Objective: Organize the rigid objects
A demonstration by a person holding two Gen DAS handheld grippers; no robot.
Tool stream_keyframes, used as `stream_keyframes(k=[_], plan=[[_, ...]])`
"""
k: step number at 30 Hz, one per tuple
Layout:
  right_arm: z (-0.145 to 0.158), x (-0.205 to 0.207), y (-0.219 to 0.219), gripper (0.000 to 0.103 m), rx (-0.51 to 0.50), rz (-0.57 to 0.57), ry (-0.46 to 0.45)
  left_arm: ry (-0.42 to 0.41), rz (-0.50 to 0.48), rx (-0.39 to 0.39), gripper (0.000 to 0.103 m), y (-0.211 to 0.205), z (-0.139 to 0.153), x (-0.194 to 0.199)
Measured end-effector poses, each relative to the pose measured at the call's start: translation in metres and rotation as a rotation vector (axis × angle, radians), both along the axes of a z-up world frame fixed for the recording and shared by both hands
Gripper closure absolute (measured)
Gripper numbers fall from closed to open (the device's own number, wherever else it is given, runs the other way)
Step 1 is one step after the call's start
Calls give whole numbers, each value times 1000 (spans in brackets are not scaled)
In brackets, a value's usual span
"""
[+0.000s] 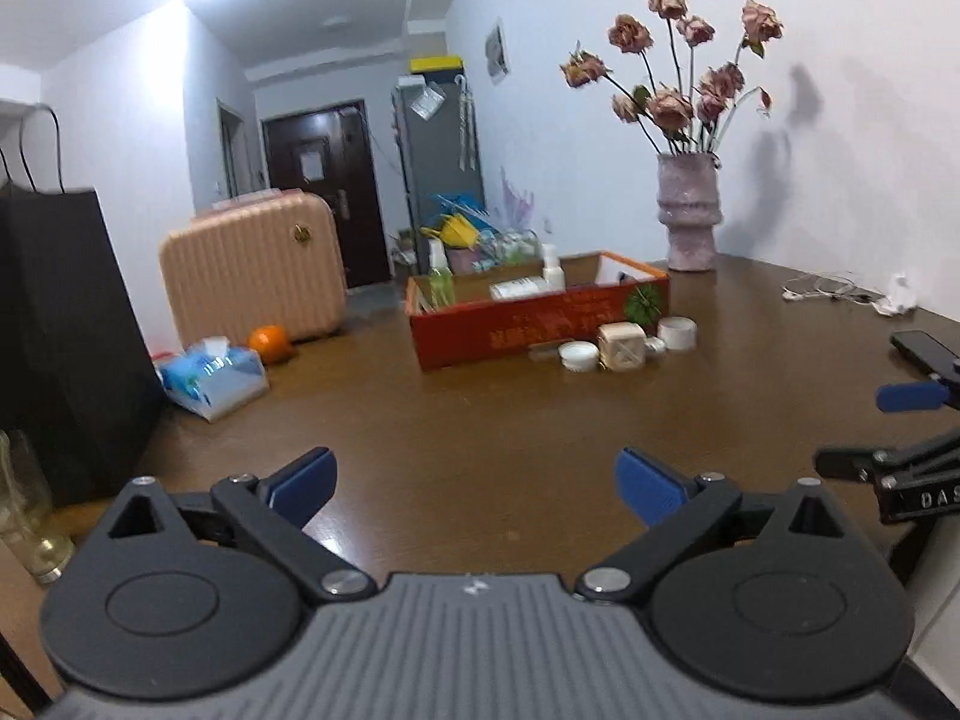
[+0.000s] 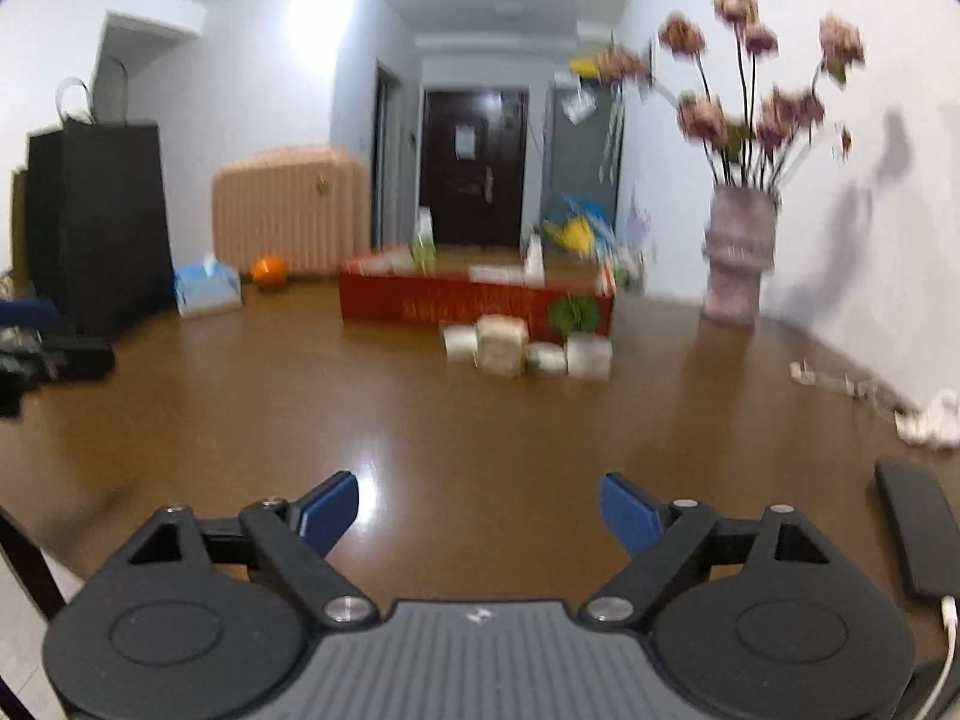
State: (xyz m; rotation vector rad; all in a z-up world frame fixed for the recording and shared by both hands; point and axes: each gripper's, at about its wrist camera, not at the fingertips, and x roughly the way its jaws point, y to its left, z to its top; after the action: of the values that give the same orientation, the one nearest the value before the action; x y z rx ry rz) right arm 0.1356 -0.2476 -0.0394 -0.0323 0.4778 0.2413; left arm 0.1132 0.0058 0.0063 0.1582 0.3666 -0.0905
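Brown tabletop (image 1: 480, 420) carries a red box (image 1: 540, 324) well ahead of both grippers; small white jars (image 1: 624, 348) sit just before its front wall. The left gripper (image 1: 474, 486) and right gripper (image 2: 480, 510) hold their blue fingers (image 1: 303, 483) apart, nothing between. The box's gold lettering is perhaps script, blurred beyond reading.

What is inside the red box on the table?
In the red box: a green spray bottle, a white bottle upright, a white tube lying flat. Its walls hide anything lower.
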Motion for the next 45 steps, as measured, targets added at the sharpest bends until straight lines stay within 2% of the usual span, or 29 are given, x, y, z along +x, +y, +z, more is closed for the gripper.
stream_keyframes(k=[2,4,8,11,14,19,21,25,28,30,31,32,33,35,37,40,43,45], plan=[[2,1,-4,17,10,-29,-9,-23,16,13,0,-1,6,1],[3,6,-8,17,36,-50,-5,-45,20,-24,0,1,10,4],[-7,21,-11,19,28,-56,46,37,13,-41,0,-5,-1,26],[-12,40,-17,29,38,-50,94,90,-17,-15,0,-18,-10,48],[-12,68,-26,38,71,-42,131,100,-66,-3,0,-36,-9,77],[3,140,-48,42,156,-16,130,143,-164,-43,5,-71,0,156],[6,180,-55,42,158,-19,142,175,-194,-74,19,-85,1,196],[-2,260,-60,43,157,-36,207,289,-161,-137,23,-107,-6,280],[-15,293,-56,43,145,-44,233,326,-163,-187,25,-114,-15,315],[-23,307,-54,46,154,-48,243,344,-167,-193,32,-120,-23,330],[-27,312,-54,46,158,-49,252,347,-165,-188,35,-122,-28,336],[-33,316,-54,51,161,-47,263,352,-166,-182,45,-123,-31,337],[-37,318,-53,60,165,-39,269,362,-171,-176,51,-124,-34,339],[-40,318,-53,60,165,-32,262,378,-205,-164,52,-126,-41,340],[-40,315,-54,60,165,-32,252,357,-217,-143,52,-128,-43,336],[-39,310,-57,60,163,-49,250,333,-199,-133,52,-131,-39,326],[-29,283,-54,60,137,-46,212,296,-170,-125,52,-125,-35,298],[-23,252,-50,60,159,-17,210,283,-148,-131,52,-114,-36,269]])
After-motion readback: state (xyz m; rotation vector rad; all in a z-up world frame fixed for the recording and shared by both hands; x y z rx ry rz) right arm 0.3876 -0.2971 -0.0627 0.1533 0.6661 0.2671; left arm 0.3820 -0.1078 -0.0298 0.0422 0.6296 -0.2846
